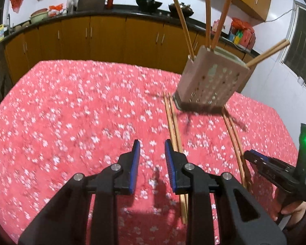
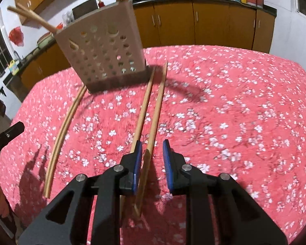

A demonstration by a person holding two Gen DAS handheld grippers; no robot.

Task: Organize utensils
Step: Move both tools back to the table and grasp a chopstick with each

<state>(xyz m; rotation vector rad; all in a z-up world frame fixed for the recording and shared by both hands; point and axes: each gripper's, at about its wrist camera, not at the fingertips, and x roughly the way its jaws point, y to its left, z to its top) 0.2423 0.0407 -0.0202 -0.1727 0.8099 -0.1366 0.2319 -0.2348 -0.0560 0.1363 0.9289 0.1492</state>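
Note:
A beige perforated utensil holder (image 1: 209, 83) (image 2: 106, 51) stands on the red floral tablecloth with several wooden chopsticks (image 1: 221, 20) sticking out. Two pairs of chopsticks lie on the cloth in front of it: one pair (image 1: 174, 126) (image 2: 63, 130) and another pair (image 1: 234, 134) (image 2: 153, 110). My left gripper (image 1: 152, 149) is open and empty, just left of the first pair. My right gripper (image 2: 152, 149) is open above the second pair, with one chopstick lying between its fingers; it also shows in the left wrist view (image 1: 253, 159).
The red floral tablecloth (image 1: 71, 112) (image 2: 234, 102) covers the table. Behind stand wooden cabinets (image 1: 104, 38) under a dark counter with pots and bottles. A window (image 1: 304, 47) is at the right.

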